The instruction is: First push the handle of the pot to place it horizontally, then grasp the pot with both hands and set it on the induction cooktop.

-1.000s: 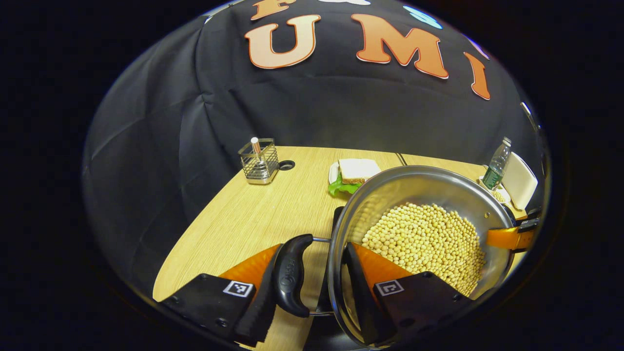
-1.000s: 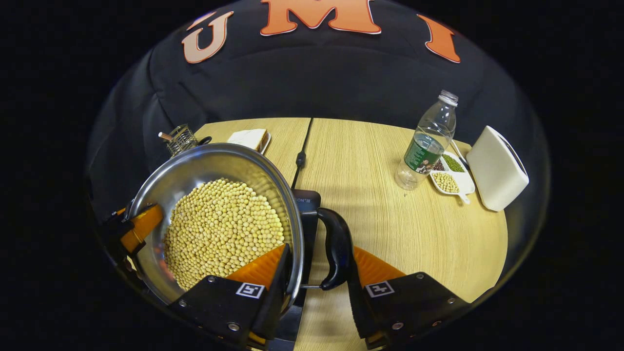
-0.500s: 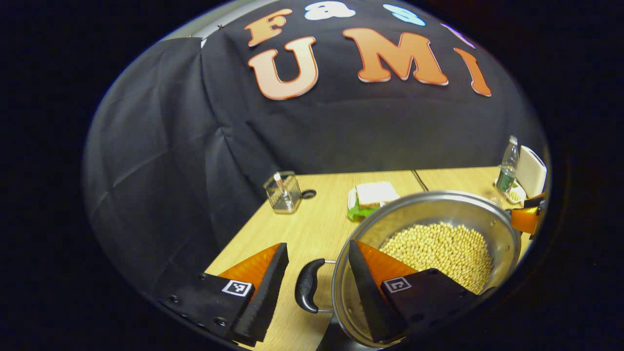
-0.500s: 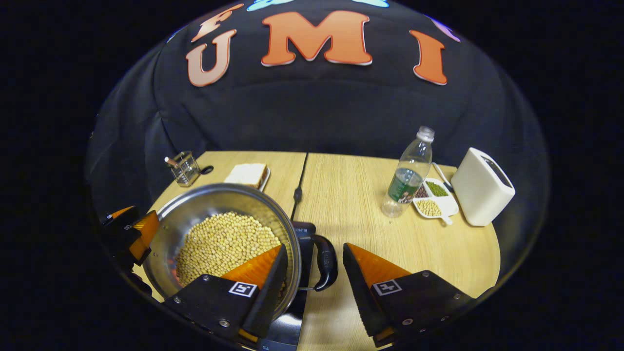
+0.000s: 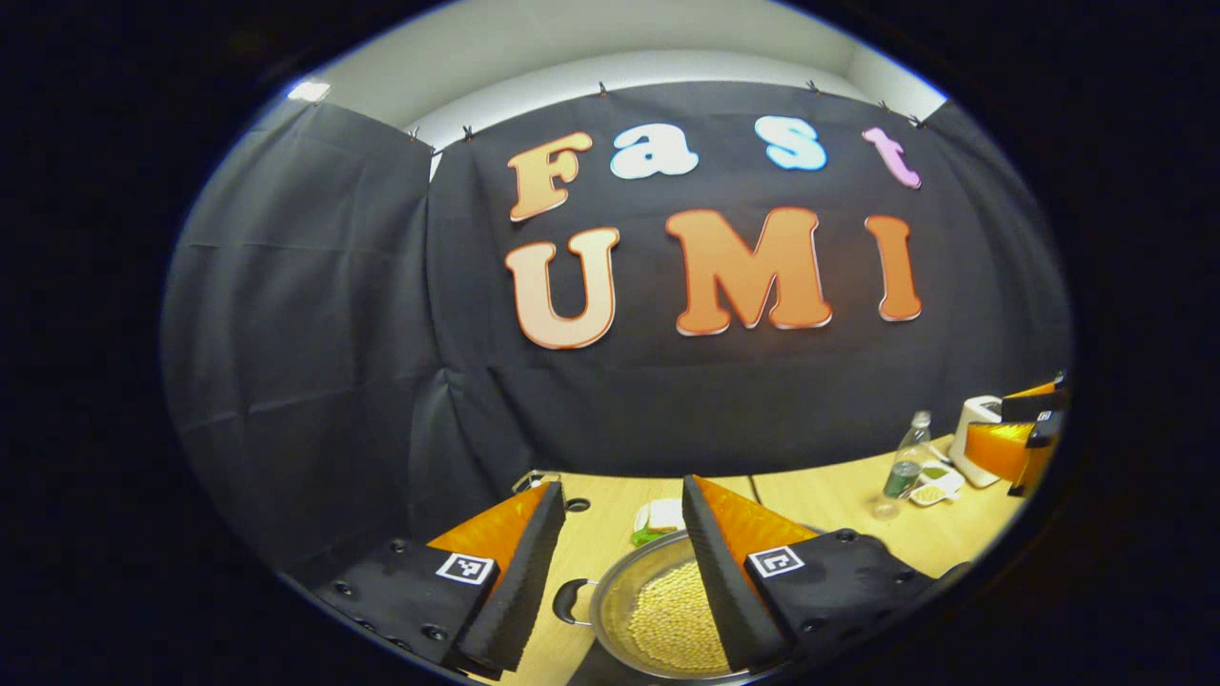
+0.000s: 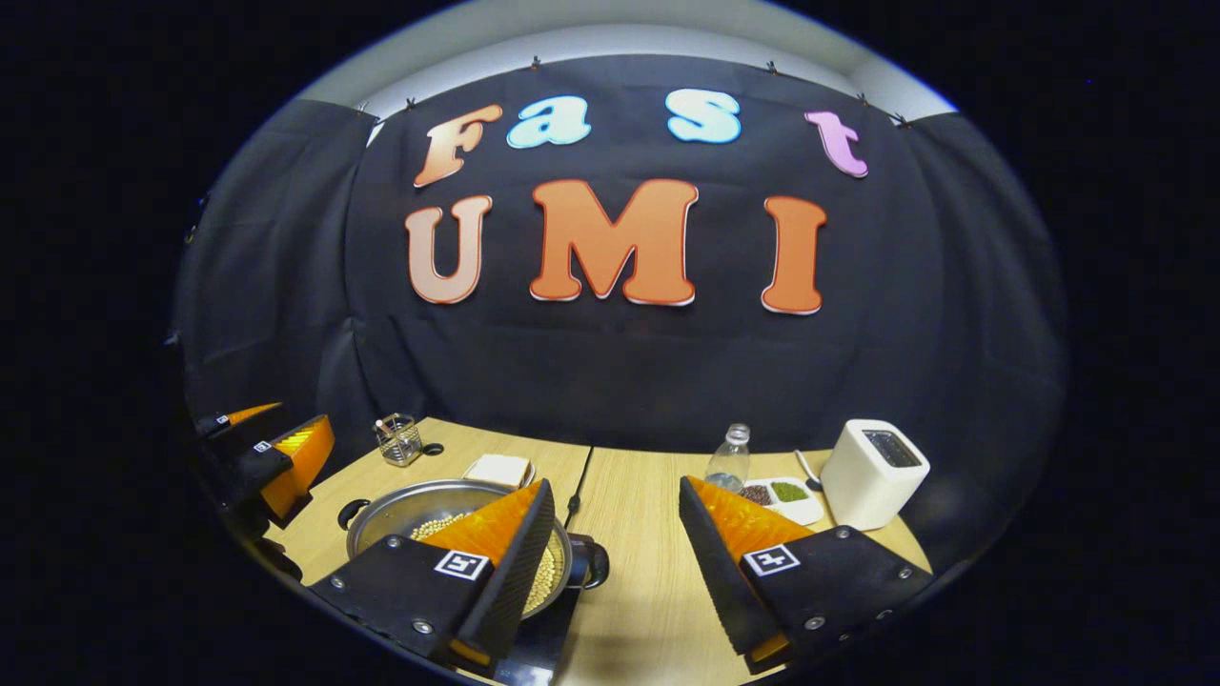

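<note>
Pot position: the pot (image 6: 419, 510) sits on the induction cooktop (image 6: 534, 638), at 7 o'clock in the right gripper view and at 6 o'clock in the left gripper view; it is filled with soybeans (image 5: 677, 619).
Handles: one black side handle (image 5: 564, 602) lies at the pot's 9 o'clock in the left gripper view, the other handle (image 6: 596, 560) at its 3 o'clock in the right gripper view; both appear horizontal.
Left gripper (image 5: 620, 534): fingers spread, grasping nothing, raised above the pot.
Right gripper (image 6: 610, 529): fingers spread, grasping nothing, raised above the bench (image 6: 648, 572).
Task status: judged complete; pot placed and both grips released.
Risk 1: the cooktop shows partly under the pot; whether the base is centred cannot be told. An off-centre base could tip or slide if nudged.
Risk 2: a finger lowered carelessly could catch a handle or the rim and scatter soybeans.
Risk 3: the water bottle (image 6: 729, 460) at 1 o'clock of the pot stands upright; a sweeping right gripper could topple it.
</note>
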Tool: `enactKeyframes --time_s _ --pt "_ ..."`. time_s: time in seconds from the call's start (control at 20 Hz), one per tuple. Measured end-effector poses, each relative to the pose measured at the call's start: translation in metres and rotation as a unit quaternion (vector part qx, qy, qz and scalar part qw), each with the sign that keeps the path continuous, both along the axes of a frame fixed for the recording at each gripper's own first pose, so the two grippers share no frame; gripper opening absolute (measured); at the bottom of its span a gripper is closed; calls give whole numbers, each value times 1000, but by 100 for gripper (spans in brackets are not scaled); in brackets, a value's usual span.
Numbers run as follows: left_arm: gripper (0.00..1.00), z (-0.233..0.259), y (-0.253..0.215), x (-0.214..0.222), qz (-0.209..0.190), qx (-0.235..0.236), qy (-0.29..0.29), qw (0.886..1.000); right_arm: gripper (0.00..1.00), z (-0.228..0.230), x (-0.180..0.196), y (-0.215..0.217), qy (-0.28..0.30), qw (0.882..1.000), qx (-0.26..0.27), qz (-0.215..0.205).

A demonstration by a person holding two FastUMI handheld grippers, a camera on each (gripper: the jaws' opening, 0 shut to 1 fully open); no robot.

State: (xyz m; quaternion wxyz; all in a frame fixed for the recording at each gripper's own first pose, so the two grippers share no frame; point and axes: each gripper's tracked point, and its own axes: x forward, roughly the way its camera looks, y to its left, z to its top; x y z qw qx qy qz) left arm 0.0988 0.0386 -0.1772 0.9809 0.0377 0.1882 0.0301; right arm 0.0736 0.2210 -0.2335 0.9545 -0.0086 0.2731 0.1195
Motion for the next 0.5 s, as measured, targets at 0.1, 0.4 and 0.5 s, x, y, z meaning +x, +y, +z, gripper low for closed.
enactKeyframes --time_s 0.1,0.4,0.5 --pt "89 37 -18 -8 -9 -21 -29 999 84 29 -6 -15 -33 999 -4 1" --pt "89 105 -42 -24 -35 -55 -80 995 89 98 -21 -63 -100 995 -16 -3" --pt "89 124 -43 -31 -37 -59 -88 994 91 118 -25 -78 -116 993 -11 -6"
